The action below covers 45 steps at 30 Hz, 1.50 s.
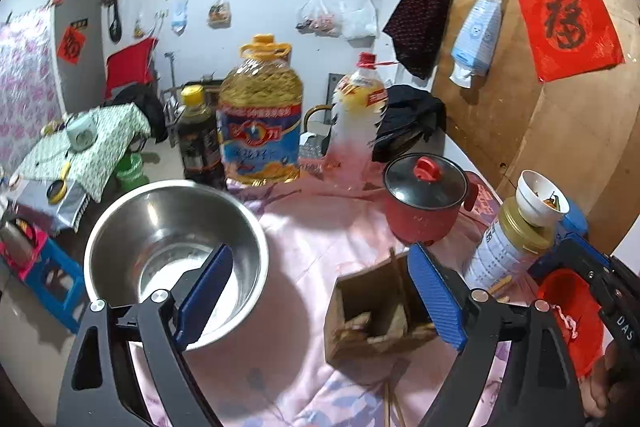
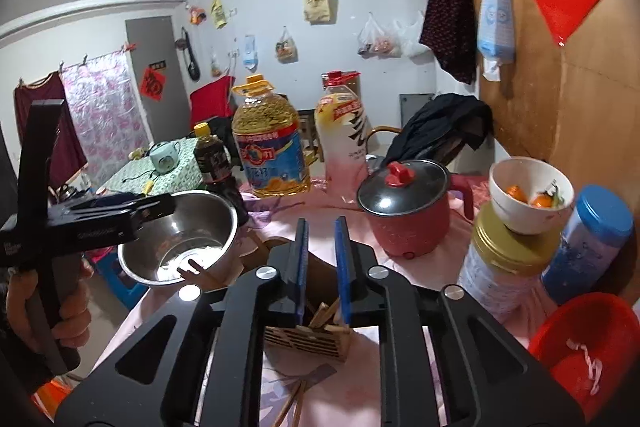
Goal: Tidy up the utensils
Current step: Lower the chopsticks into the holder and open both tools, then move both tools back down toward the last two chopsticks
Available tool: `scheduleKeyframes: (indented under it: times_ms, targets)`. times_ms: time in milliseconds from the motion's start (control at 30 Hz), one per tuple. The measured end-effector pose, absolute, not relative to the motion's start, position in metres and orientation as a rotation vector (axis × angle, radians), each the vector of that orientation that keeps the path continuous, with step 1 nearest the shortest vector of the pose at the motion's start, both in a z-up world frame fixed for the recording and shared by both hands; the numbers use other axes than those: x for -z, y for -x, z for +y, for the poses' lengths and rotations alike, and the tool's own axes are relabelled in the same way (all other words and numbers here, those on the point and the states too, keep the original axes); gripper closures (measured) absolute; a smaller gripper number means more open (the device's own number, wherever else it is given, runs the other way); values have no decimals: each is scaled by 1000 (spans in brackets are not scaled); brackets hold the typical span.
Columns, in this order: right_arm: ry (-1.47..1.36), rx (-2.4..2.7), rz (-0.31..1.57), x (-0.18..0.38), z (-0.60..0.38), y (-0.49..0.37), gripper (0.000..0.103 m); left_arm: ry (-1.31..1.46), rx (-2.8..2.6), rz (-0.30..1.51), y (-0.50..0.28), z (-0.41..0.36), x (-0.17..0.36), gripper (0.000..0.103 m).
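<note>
Left gripper [image 1: 320, 291]: jaws spread wide, nothing between the pads; the holder [image 1: 376, 315] stands just inside its right finger. Right gripper [image 2: 322, 267]: jaws narrowly parted, hovering directly above the holder [image 2: 308, 341], gripping nothing. A hand [image 2: 52, 307] grasps the left gripper's handle.

Surface: a table under a pink cloth [image 1: 320, 235]. Behind the holder stand a red pot [image 1: 424, 203] with a dark lid, an oil jug [image 1: 260, 115] and two bottles. A steel bowl [image 1: 176, 251] sits left of the holder; a tin [image 1: 500, 251] carrying a white bowl [image 1: 540, 195] sits right of it. White wall with hung bags behind; wooden panel to the right.

Holder: a brown slatted wooden box, open on top, with chopsticks [image 2: 324, 311] standing inside. More chopsticks [image 2: 296, 403] lie on the cloth in front of it.
</note>
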State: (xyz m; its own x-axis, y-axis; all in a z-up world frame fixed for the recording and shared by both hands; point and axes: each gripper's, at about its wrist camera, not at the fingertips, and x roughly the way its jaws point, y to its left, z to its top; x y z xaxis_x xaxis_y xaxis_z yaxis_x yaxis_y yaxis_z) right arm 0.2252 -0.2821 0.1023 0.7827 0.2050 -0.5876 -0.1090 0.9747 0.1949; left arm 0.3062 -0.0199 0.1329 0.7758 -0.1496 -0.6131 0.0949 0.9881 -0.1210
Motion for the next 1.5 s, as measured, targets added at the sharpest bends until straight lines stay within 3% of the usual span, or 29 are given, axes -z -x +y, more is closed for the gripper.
scheduleKeyframes:
  times_ms: [133, 1500]
  targets:
    - [-179, -149, 672, -95, -283, -211, 73, 130, 113, 698, -287, -5, -123, 13]
    - [-123, -120, 1009, 1, -194, -92, 63, 99, -17, 974, -170, 54, 3, 12]
